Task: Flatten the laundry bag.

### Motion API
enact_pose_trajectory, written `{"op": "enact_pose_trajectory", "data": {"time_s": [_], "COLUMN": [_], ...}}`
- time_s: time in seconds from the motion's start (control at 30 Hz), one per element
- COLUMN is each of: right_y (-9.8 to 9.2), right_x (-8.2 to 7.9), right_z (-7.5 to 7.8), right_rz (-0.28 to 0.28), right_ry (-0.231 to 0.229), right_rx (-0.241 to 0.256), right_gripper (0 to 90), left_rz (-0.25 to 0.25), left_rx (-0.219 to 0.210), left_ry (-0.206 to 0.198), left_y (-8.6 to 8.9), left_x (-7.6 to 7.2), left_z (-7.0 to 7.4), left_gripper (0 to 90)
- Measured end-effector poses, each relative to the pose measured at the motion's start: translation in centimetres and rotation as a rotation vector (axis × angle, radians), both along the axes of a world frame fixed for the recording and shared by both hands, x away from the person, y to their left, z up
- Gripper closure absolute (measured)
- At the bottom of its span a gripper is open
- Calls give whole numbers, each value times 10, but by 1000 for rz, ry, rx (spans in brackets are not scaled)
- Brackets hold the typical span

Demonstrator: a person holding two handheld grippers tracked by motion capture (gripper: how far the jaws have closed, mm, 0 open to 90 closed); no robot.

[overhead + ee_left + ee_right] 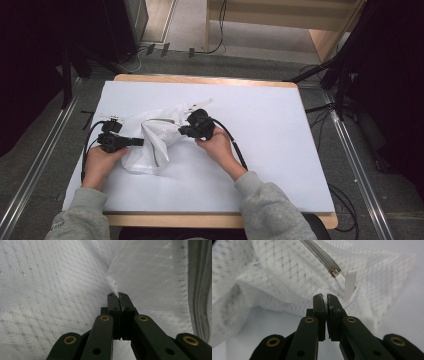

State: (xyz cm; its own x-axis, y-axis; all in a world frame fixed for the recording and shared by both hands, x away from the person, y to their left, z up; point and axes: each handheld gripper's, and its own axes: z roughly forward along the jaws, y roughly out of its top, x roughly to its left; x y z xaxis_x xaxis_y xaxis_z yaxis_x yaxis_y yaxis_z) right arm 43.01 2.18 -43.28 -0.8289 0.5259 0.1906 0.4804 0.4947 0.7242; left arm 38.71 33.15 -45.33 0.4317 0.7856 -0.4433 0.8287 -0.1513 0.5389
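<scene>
Both the left gripper (119, 295) and right gripper (325, 297) pinch thin folds of the white mesh zip bag (150, 137), fingers clenched; hard pulling could slip fabric free or strain the zipper (325, 261).

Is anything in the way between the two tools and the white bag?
No. The left tool is shut on a fold of the white mesh bag, and the right tool pinches its edge near the zipper.

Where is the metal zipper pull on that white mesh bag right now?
In the right gripper view the metal zipper pull sits upper right of centre on the white mesh bag, just above the right gripper and beside a white tab.
</scene>
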Motion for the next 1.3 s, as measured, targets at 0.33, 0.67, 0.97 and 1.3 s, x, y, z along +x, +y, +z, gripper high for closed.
{"op": "enact_pose_trajectory", "data": {"time_s": [0.33,0.67,0.97,1.3], "right_y": [-51,-95,-124,-157], "right_x": [-29,-46,-69,-92], "right_z": [11,12,6,-3], "right_rz": [-4,-53,-74,-104], "right_ry": [-18,-15,-6,25], "right_rx": [-16,-2,-17,-42], "right_gripper": [886,885,882,878], "left_rz": [-57,-53,-5,-4], "left_rx": [-21,-44,2,18], "left_ry": [-24,-79,-94,-102], "left_y": [-7,0,6,2], "left_x": [-4,-9,-7,3], "left_z": [10,25,26,25], "left_gripper": [845,654,518,479]}}
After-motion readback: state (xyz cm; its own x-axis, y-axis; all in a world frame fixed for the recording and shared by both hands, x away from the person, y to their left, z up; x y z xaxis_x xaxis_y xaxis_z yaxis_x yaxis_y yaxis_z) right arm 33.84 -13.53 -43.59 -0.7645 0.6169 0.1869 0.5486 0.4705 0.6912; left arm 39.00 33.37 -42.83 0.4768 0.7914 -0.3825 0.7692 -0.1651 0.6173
